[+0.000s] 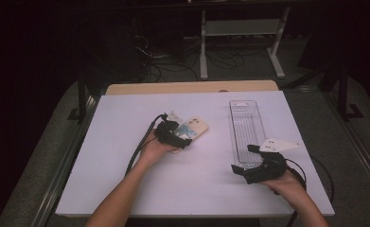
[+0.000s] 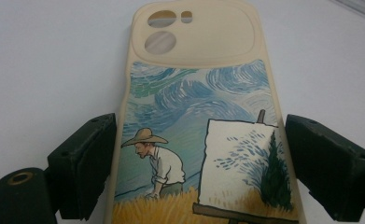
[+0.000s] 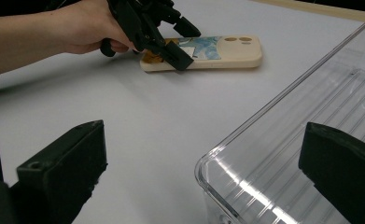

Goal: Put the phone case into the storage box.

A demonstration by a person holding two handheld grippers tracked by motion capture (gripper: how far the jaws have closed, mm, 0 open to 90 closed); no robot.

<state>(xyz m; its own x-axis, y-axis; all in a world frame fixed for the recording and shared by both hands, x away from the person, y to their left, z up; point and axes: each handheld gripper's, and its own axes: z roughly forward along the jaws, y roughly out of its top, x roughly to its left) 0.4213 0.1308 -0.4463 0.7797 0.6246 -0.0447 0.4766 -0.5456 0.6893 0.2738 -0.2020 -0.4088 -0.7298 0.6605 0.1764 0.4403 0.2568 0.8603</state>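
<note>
Phone case [image 2: 203,116] lies flat on the white table [image 1: 126,179], right between the two black jaws of the left gripper [image 1: 175,135]. One jaw sits at each long side of it. In the left gripper view there is a thin gap on both sides, so the jaws stand wide and do not squeeze it.

On the table, the case is just left of the middle, and its camera holes point to about 2 o'clock. It is cream, with a painted picture (a man in a straw hat, a canvas, blue swirly sky).

A clear plastic tray [image 1: 247,127] stands at 3 o'clock from the case, well apart from it. The right gripper [image 1: 245,160] is at the tray's near end, with its jaws wide and nothing in them. Bare table lies between the case and the tray.

I can see no words to read.
</note>
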